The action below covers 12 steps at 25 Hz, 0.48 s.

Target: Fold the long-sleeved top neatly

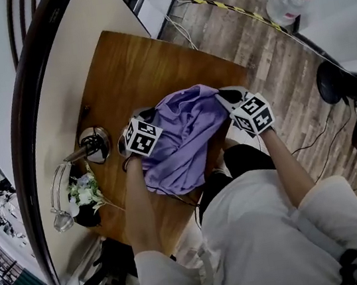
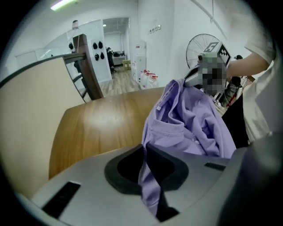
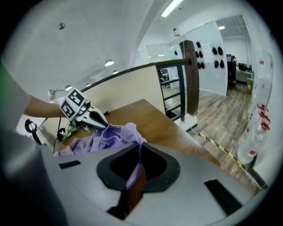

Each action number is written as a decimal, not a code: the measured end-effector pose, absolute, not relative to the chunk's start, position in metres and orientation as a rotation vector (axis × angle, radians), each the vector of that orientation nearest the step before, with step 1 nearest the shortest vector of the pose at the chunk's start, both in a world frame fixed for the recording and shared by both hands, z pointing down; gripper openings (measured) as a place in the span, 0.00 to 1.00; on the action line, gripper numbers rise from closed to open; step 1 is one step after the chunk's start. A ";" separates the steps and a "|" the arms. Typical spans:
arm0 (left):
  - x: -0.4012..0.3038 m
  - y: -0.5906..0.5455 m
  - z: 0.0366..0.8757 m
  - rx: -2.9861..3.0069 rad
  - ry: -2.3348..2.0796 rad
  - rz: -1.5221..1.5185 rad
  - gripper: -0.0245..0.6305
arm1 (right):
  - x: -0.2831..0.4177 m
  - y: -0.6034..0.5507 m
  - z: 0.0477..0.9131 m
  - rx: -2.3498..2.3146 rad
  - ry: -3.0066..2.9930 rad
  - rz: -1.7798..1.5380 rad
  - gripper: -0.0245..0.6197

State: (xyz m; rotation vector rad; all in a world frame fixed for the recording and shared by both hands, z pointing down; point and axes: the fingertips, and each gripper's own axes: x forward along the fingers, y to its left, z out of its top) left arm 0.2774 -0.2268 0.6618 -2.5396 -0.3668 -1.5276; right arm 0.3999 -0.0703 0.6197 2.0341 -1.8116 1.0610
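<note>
**Both claws clenched on the long-sleeved top; garment bunched by the near edge of the table.**

The left claw is closed on a thin fold of purple fabric just below the ribbed neckline. The right claw is closed on a similar fold at the opposite side. Between the 2 claws the long-sleeved top sags in a crumpled heap, with its lower part resting on the table close to the near edge. The step in hand appears to be spreading the garment flat before the first fold. To do it well:

- Draw the 2 claws apart until the span between them is taut.
- Hold both claws level.
- Lay the fabric toward the bare centre of the table, away from the flowers at the left edge.

Whether each claw holds 1 layer only cannot be told.
</note>
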 end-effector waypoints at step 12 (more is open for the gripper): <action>0.154 -0.246 0.529 -2.674 0.073 -1.243 0.10 | 0.324 -0.115 0.480 1.952 -2.011 0.500 0.08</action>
